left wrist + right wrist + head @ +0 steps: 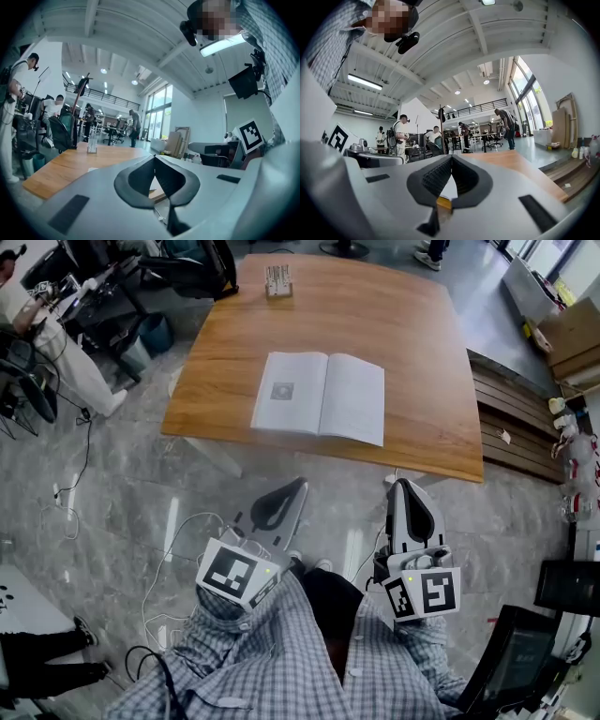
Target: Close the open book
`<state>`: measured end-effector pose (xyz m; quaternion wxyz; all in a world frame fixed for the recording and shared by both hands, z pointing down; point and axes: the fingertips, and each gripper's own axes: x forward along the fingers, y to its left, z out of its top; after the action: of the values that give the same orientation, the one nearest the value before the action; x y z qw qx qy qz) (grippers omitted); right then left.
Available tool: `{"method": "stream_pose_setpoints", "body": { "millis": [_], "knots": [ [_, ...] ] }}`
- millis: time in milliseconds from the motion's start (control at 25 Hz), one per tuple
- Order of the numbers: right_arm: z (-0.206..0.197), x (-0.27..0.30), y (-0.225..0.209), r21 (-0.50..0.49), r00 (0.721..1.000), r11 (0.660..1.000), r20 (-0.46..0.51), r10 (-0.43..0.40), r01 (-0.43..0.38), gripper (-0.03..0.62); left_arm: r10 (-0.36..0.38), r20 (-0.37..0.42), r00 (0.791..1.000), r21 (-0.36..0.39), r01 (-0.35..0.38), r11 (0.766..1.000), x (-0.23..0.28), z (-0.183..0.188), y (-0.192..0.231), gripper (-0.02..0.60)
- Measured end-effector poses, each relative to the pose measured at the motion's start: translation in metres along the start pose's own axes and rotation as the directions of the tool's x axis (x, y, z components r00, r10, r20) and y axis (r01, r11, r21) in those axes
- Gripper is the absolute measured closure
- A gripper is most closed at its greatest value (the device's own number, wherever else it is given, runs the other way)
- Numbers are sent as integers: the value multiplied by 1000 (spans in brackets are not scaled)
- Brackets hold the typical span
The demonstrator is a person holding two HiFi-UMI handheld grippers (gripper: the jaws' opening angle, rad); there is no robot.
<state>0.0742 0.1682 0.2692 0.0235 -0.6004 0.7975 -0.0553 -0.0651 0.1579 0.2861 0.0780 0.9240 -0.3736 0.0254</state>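
An open book [319, 395] lies flat, white pages up, in the middle of the wooden table [412, 343]. Both grippers hang over the grey floor, short of the table's near edge and apart from the book. My left gripper [300, 484] points up toward the book's left half, jaws shut and empty. My right gripper [398, 484] points at the table edge below the book's right corner, also shut with nothing in it. In the left gripper view the left gripper's [154, 157] dark pads meet at the tip; the right gripper view shows the right gripper [451, 157] the same way.
A small clear holder [278, 280] stands at the table's far edge. A chair with a dark backpack [202, 268] is at the far left corner. Wooden planks [511, 418] and cardboard boxes [572, 334] lie to the right. Cables [178, 549] trail on the floor; people stand at left [37, 324].
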Motion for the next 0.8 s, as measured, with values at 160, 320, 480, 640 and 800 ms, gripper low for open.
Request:
{"method": "stream_pose_setpoints", "body": {
  "millis": [160, 320, 480, 640, 800],
  "knots": [
    [0, -4, -8, 1, 1000, 1000, 1, 14, -14, 574, 31, 0, 1000, -15, -31, 999, 1, -2, -4, 572],
    [1, -11, -18, -2, 1000, 1000, 0, 28, -28, 574, 57, 5, 998, -17, -57, 998, 4, -2, -12, 572],
    [-1, -21, -29, 0, 999, 999, -3, 40, -40, 574, 80, 12, 997, -32, -80, 996, 7, -2, -24, 572],
    [-5, -30, -36, 5, 999, 999, -8, 51, -51, 574, 87, 3, 996, 0, -87, 996, 7, -3, -39, 572],
    [-8, -27, -42, 10, 998, 999, -18, 53, -53, 574, 70, -16, 997, 55, -69, 996, 13, -3, -50, 572]
  ]
}}
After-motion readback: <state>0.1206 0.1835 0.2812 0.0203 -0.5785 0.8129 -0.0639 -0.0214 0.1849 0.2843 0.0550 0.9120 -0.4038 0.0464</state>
